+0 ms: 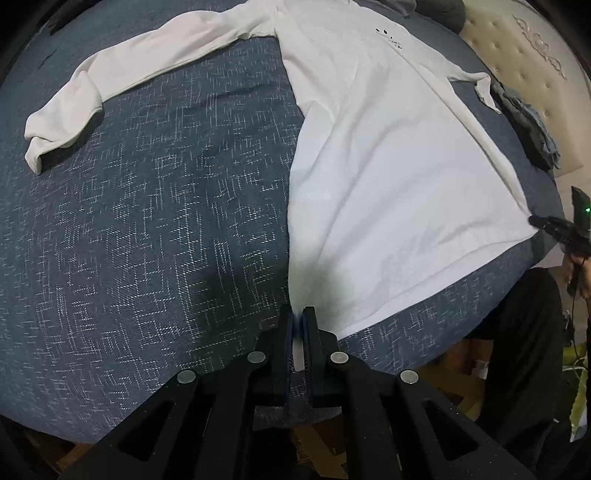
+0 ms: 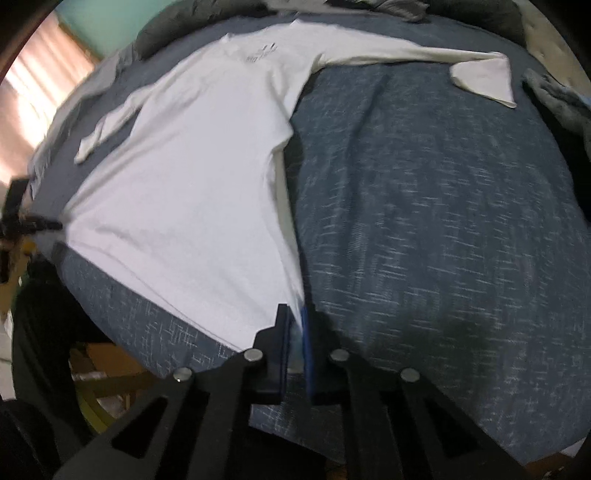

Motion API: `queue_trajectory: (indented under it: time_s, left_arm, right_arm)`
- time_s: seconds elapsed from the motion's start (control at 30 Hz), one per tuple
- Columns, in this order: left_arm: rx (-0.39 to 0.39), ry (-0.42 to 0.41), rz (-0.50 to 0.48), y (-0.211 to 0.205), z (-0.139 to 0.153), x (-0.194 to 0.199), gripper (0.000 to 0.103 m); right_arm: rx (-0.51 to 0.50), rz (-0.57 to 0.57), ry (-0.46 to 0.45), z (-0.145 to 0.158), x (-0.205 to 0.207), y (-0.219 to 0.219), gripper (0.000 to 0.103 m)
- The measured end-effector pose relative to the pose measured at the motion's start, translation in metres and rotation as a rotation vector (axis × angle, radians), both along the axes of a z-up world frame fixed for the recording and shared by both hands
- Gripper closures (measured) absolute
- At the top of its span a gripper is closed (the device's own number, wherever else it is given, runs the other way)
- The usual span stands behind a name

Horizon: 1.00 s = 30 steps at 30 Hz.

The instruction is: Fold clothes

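Blue-grey patterned bedding (image 1: 147, 221) forms the work surface in the left wrist view, with a tufted cream headboard (image 1: 517, 66) at far right and a heap of dark clothes (image 1: 532, 125) beside it. A white long-sleeved shirt (image 1: 388, 166) lies flat, front up, its long axis running from the hem near the camera away to the collar, both sleeves spread sideways. The left gripper (image 1: 298, 314) is closed on the hem's left corner, a strip of white cloth visible between its jaws. The right gripper (image 1: 543, 221) appears at the far right edge, touching the opposite hem corner. Seen from the right wrist, the same shirt (image 2: 192, 177) extends up and to the left across the bedding (image 2: 443, 221), one sleeve (image 2: 424, 59) reaching right with its cuff folded back, grey pillows (image 2: 166, 33) beyond the collar. The right gripper (image 2: 295, 317) is pinched on the hem's right corner, pale fabric held between the blue pads; the left gripper (image 2: 40, 223) sits at the other corner, though motion blur softens that region. With both tongs holding the hem and the collar lying directly ahead along the shirt's length, the next fold likely carries the hem forward toward the collar, both arms advancing evenly.
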<state>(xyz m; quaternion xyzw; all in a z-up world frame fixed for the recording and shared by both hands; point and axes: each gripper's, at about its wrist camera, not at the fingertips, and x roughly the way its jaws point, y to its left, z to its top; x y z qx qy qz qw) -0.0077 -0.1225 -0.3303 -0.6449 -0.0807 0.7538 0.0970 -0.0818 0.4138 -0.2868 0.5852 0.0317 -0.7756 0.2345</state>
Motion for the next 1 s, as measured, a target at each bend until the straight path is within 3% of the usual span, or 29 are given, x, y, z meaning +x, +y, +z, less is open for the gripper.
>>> queue_trajectory:
  time_s: [0.1,0.2,0.33,0.43,0.5,0.67,0.87,1.0]
  left_arm:
    - [-0.005,0.001,-0.006,0.002,-0.002,0.003,0.098]
    - [0.001,-0.003,-0.013,0.004,-0.004,0.006,0.098]
    - [0.010,-0.018,-0.006,0.002,-0.006,0.009,0.098]
    - [0.025,-0.016,0.006,-0.002,-0.001,0.011,0.098]
    - [0.020,-0.002,0.014,-0.005,0.008,0.013,0.098]
    - [-0.024,0.051,0.048,-0.020,0.034,0.007,0.098]
    - [-0.008,0.143,0.133,-0.020,0.059,-0.053,0.094]
    - [0.001,0.196,0.154,-0.020,0.073,-0.099,0.091]
  right_arm:
    - [-0.069,-0.079,-0.030,-0.004,-0.002,0.023,0.097]
    - [-0.067,-0.106,-0.076,-0.023,0.001,0.033,0.097]
    - [-0.075,-0.109,-0.081,-0.027,0.001,0.031,0.097]
    - [-0.087,-0.117,-0.105,-0.024,-0.003,0.035,0.095]
    - [-0.080,-0.125,-0.100,-0.019,-0.005,0.039,0.087]
    - [-0.097,-0.116,-0.028,0.013,-0.014,0.046,0.084]
    - [-0.120,-0.107,0.080,0.048,-0.062,0.023,0.077]
    - [-0.126,-0.090,0.110,0.055,-0.106,-0.004,0.074]
